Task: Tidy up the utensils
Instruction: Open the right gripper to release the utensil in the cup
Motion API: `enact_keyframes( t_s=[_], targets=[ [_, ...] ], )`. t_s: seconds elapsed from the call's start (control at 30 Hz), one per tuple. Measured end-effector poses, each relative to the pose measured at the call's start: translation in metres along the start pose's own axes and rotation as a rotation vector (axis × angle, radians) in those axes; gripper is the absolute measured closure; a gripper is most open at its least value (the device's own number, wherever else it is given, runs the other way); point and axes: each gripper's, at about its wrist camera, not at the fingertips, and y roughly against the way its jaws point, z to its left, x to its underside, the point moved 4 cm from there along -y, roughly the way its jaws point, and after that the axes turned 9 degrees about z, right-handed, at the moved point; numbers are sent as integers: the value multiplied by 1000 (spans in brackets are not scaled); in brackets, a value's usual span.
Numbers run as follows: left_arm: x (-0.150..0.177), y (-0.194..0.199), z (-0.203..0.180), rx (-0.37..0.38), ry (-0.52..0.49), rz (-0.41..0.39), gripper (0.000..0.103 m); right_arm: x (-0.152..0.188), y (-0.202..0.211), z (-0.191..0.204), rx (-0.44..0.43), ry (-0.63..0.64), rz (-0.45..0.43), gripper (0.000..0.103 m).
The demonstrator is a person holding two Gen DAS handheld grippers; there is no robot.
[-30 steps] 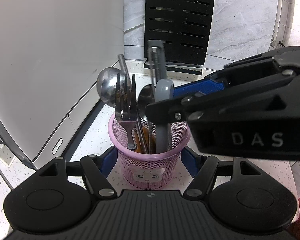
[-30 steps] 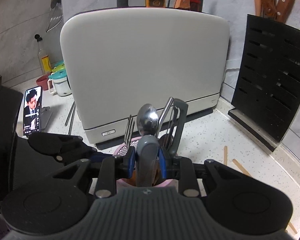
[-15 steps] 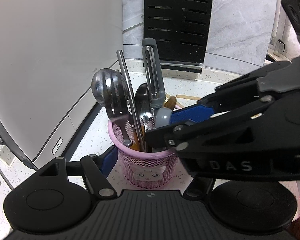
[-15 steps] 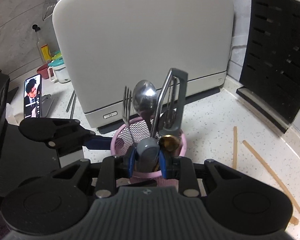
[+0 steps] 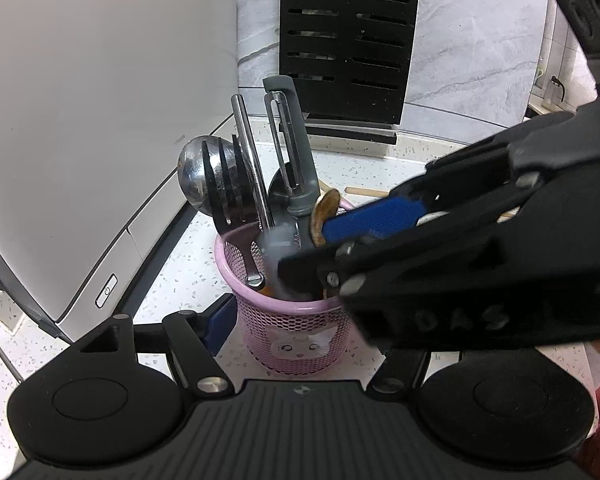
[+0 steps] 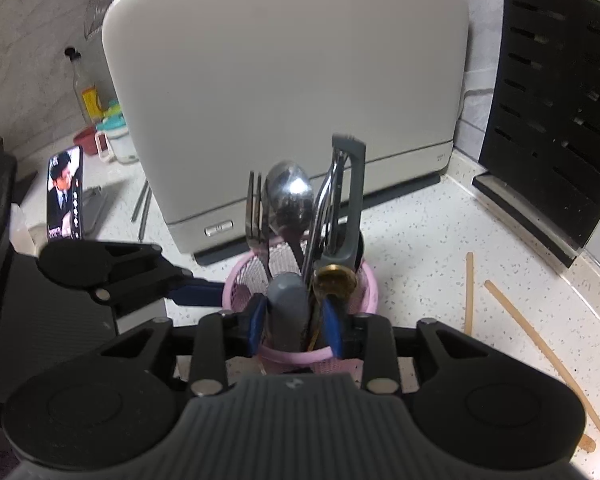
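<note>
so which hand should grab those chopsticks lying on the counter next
Probably right. The left gripper is at the pink cup, apparently steadying it; the right gripper is opening off the grey handle, and the chopsticks lie on its side.

Utensil cup [image 6: 352, 360] on tabletop [image 6: 420, 240], before appliance [image 6: 284, 80].
In cup: fork [image 6: 256, 208] at left, spoon [image 6: 290, 196] beside it, peeler [image 6: 350, 200] at right. Slotted rack [image 6: 556, 104] stands to the right; two sticks [image 6: 540, 352] lie on tabletop between; phone [image 6: 65, 192] far left.

Home kitchen: speckled stone counter [image 6: 420, 248] w/ marble-look wall tiles, black knife block [image 6: 552, 120], big white appliance [image 6: 284, 80], pink utensil cup [image 5: 296, 320], oil bottle [image 6: 86, 88].
</note>
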Motion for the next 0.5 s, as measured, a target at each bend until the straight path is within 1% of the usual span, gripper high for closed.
enact_keyframes(
  t_s=[0.23, 0.3, 0.5],
  targets=[
    [-1, 1, 1, 8, 4, -2, 25, -6, 23, -9, 1, -42, -68, 71],
    [-1, 1, 1, 7, 3, -2, 24, -9, 33, -14, 14, -57, -93, 71],
    [-1, 2, 0, 8, 6, -2, 24, -13, 55, -40, 43, -143, -137, 71]
  ],
)
